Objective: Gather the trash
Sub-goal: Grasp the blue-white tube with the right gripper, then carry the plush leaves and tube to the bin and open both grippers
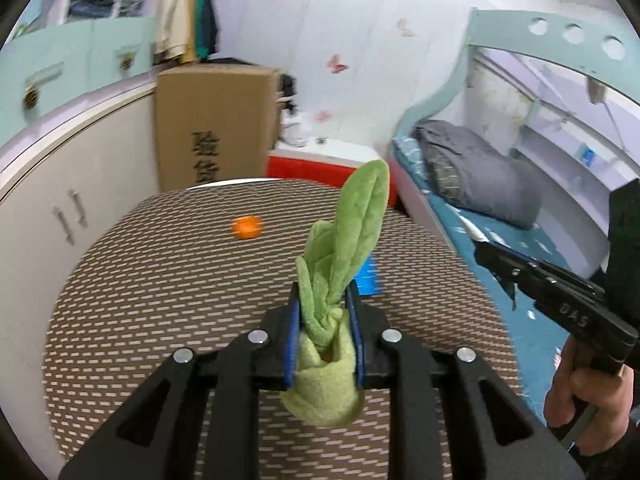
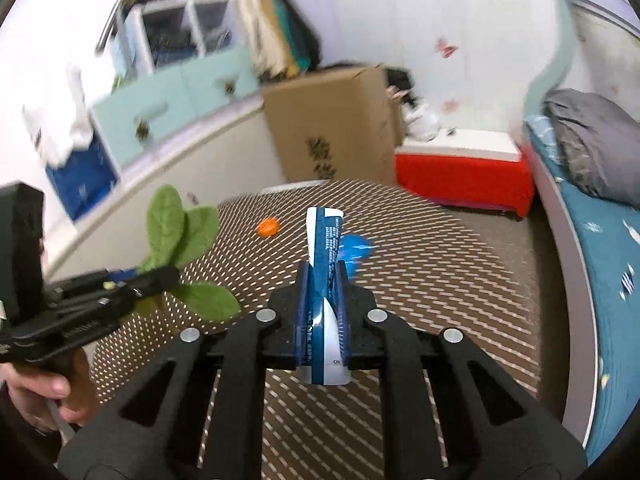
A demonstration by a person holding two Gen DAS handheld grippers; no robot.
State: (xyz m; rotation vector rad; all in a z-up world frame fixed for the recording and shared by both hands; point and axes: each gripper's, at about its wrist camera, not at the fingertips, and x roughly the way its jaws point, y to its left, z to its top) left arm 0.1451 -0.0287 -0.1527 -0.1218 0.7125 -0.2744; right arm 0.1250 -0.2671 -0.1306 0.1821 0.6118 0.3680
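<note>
My left gripper is shut on a green plush leafy vegetable, held upright above the round patterned table. It also shows in the right wrist view at the left. My right gripper is shut on a blue and white wrapper, held above the table. The right gripper shows at the right edge of the left wrist view. An orange bottle cap lies on the table, also in the right wrist view. A blue item lies on the table behind the plush, and in the right view.
A cardboard box and a red and white box stand behind the table. A bed with a grey pillow runs along the right. White and teal cabinets line the left wall.
</note>
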